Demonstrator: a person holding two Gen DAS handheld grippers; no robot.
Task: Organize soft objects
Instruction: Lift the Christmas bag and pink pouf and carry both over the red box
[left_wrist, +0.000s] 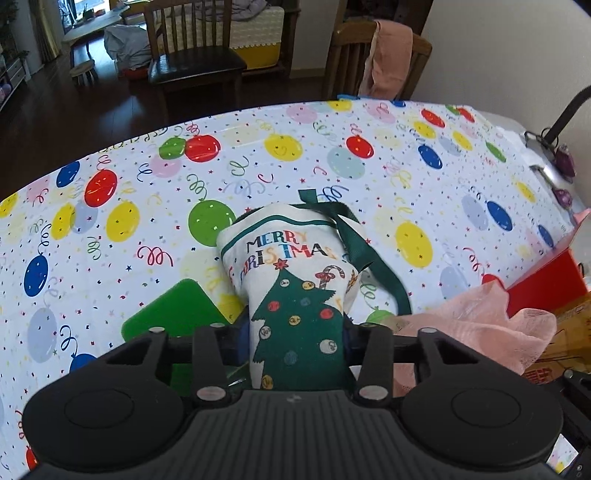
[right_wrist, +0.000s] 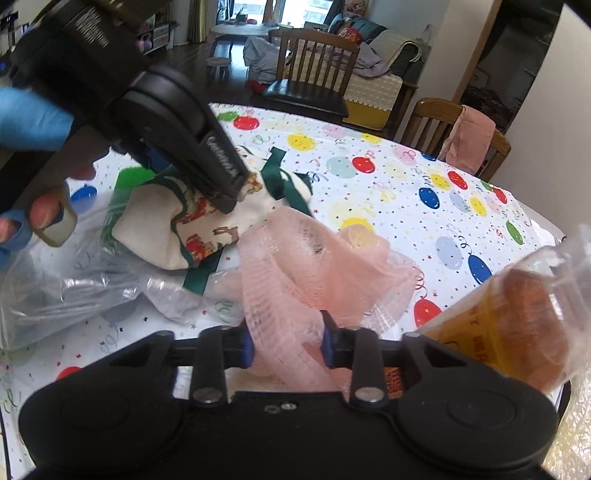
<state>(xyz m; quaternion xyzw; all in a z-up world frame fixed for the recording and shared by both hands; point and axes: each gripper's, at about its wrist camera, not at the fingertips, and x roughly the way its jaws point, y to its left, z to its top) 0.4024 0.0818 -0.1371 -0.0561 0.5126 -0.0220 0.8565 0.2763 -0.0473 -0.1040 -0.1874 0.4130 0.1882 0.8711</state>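
The left gripper (left_wrist: 297, 328) pinches a Christmas stocking (left_wrist: 295, 291) and the right gripper (right_wrist: 286, 341) pinches pink mesh cloth (right_wrist: 314, 258), both over the balloon-print tablecloth (left_wrist: 369, 166), with wooden chairs (left_wrist: 194, 48) beyond its far edge.

So the table (left_wrist: 110, 229) had everything bunched at its near edge. The Christmas stocking (left_wrist: 295, 295) sat between the left gripper's (left_wrist: 295, 332) fingers, its cuff pointing away toward the far chairs, with a flat board (left_wrist: 173, 314) under it on the left. The mesh cloth (right_wrist: 314, 258) lay just right of the stocking, its near end pinched in the right gripper (right_wrist: 286, 343). A plastic bag (right_wrist: 74, 288) was left of that cloth, below the stocking. A chair (left_wrist: 195, 48) stood behind the table, another chair (left_wrist: 376, 59) further right with a towel (left_wrist: 391, 55) draped on its back.
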